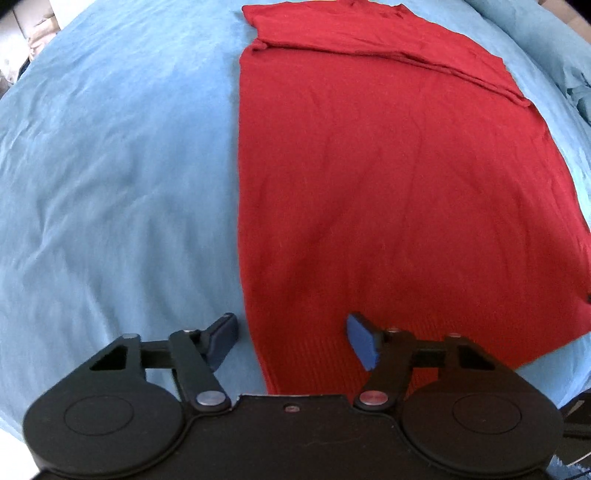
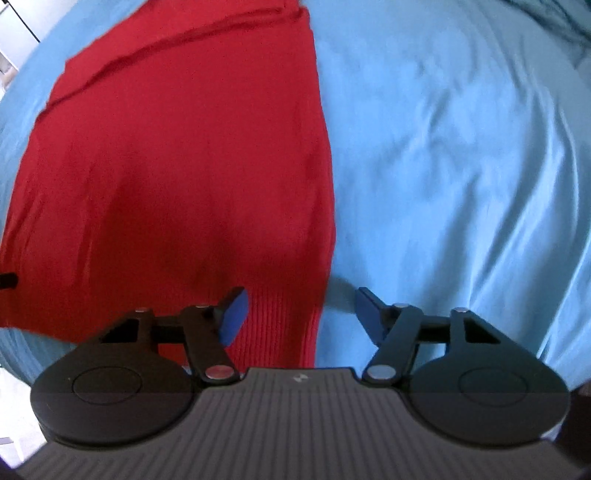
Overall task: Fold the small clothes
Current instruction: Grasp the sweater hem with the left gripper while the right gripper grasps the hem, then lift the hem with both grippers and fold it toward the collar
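A red knit garment [image 1: 388,184] lies flat on a light blue bedsheet [image 1: 110,166], its sleeves folded across the far end and its ribbed hem nearest me. My left gripper [image 1: 291,339] is open, its jaws straddling the hem's left corner just above the cloth. The same red garment [image 2: 177,177] shows in the right wrist view on the bedsheet [image 2: 461,166]. My right gripper [image 2: 301,317] is open, its jaws straddling the hem's right corner. Neither gripper holds anything.
Rumpled blue bedding [image 1: 576,85] bunches at the far right of the left wrist view. Darker teal fabric [image 2: 554,18] lies at the far right in the right wrist view. Room floor and clutter [image 1: 26,40] show beyond the bed's far left edge.
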`<state>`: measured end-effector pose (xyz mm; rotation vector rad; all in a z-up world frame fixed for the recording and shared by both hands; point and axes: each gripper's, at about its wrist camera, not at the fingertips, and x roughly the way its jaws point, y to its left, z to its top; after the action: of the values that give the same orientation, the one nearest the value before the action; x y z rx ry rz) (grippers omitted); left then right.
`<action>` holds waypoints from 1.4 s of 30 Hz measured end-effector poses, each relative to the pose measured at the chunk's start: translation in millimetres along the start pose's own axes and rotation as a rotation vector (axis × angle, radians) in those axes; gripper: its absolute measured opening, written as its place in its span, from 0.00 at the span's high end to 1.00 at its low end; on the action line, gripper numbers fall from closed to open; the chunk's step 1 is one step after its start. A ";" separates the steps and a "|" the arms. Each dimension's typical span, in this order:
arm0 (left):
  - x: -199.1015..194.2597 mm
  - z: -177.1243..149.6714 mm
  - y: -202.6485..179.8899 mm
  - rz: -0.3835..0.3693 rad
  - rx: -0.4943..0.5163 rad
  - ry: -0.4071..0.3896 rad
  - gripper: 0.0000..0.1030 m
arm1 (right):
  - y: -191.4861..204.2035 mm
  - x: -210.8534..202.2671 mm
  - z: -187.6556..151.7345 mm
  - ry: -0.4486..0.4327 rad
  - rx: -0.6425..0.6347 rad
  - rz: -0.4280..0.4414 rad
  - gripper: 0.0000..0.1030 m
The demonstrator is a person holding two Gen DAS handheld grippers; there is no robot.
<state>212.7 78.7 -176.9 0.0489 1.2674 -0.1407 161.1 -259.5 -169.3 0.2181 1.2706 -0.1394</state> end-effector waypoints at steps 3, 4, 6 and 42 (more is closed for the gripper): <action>-2.3 -5.6 3.1 -0.011 -0.003 0.010 0.43 | 2.1 2.5 -6.5 0.016 -0.008 -0.005 0.28; -3.4 -7.0 3.1 -0.013 -0.003 0.013 0.46 | 2.9 2.7 -7.0 0.019 -0.011 -0.005 0.29; -5.6 -12.3 2.6 -0.016 0.000 0.022 0.50 | 3.5 3.1 -6.8 0.026 -0.005 0.002 0.33; -112.2 149.9 16.4 -0.100 -0.230 -0.235 0.95 | -18.3 -113.1 127.5 -0.155 0.279 0.352 0.80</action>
<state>324.2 86.6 -25.9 -0.2236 1.0445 -0.0838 242.6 -309.5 -27.1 0.6543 1.0388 -0.0294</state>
